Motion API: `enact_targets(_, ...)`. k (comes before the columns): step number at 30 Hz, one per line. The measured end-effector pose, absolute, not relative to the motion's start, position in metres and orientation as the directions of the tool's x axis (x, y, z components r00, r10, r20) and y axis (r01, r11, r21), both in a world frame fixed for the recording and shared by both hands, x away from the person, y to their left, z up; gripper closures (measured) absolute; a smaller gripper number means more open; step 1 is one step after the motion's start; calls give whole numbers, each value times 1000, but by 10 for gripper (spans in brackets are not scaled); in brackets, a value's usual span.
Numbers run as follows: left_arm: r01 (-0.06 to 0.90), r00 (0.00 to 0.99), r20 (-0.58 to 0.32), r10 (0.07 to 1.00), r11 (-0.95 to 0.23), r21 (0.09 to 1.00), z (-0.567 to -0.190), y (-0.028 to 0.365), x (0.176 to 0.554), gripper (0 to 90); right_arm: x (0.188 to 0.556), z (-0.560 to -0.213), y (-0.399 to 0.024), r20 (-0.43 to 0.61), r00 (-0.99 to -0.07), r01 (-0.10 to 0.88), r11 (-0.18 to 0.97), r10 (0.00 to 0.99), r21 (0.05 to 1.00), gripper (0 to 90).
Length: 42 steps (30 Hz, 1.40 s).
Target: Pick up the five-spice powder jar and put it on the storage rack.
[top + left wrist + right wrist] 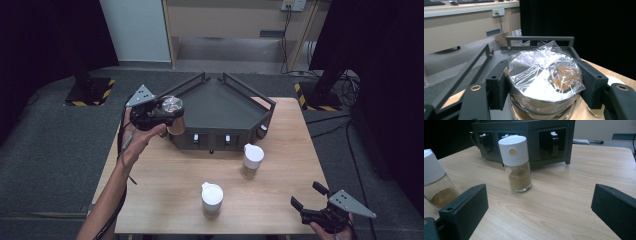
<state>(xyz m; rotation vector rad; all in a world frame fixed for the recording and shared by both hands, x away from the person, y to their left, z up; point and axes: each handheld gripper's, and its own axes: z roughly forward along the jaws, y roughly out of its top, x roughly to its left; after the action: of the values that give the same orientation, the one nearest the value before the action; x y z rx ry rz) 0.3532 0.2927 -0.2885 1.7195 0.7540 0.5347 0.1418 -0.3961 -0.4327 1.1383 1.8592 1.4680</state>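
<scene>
The table (165, 190) carried a dark rack (220, 107) at its far edge, with bare wood open across the middle and right, and two white-capped spice jars (212, 199) (252, 160) stood well apart near the centre. The left claw (167, 114) pinched a plastic-wrapped jar (544, 82), held off the table just beside the rack's left corner. The right claw (309, 196) sat spread and empty at the near right edge.
</scene>
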Motion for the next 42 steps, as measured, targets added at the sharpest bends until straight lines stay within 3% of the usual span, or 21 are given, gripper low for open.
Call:
enact_targets(22,247,557,-13,831,-150,957,-288,249,403,332,143,-434,-398,112,-524,299,60,844,952,11)
enact_targets(42,294,464,-39,885,-112,949,-320,236,422,332,143,-434,-400,122,-531,300,51,838,952,12)
